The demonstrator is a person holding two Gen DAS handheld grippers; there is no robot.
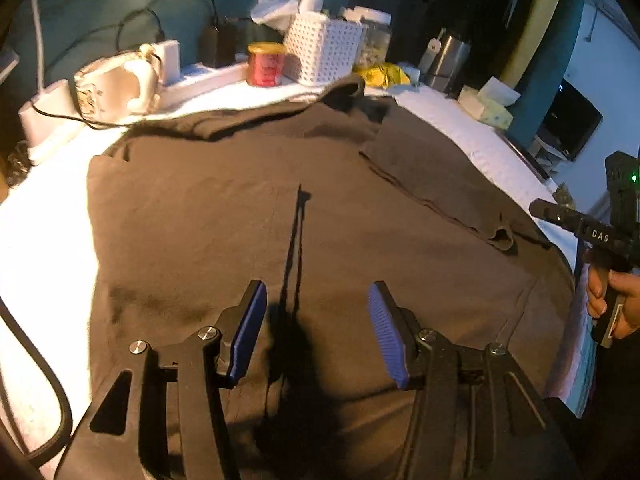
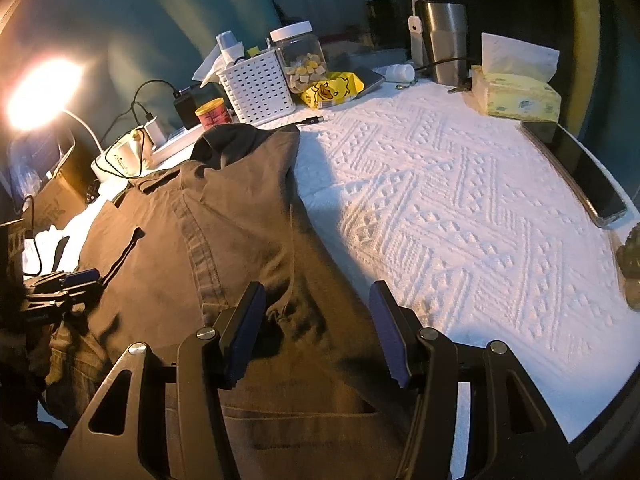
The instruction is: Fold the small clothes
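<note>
Left wrist view: the left gripper hangs released over the brown shirt, its blue pads spread apart with only cloth beneath them, nothing pinched. The shirt lies spread over most of the white textured cover, its collar toward the far edge near the red tin and the white perforated basket. One sleeve is folded in across the body on the right. At the right edge a hand grips the handle of the other tool.

Right wrist view: the right gripper is likewise released, its jaws apart over the shirt's right side, where the button placket runs toward the collar. The bare cover stretches right to a tissue box and a phone along the edge.

The next fold seems to be bringing a side panel inward. It is best done by pinching the hem and shoulder edge together, lifting low, and laying the fold parallel to the placket so no wrinkles get trapped.
</note>
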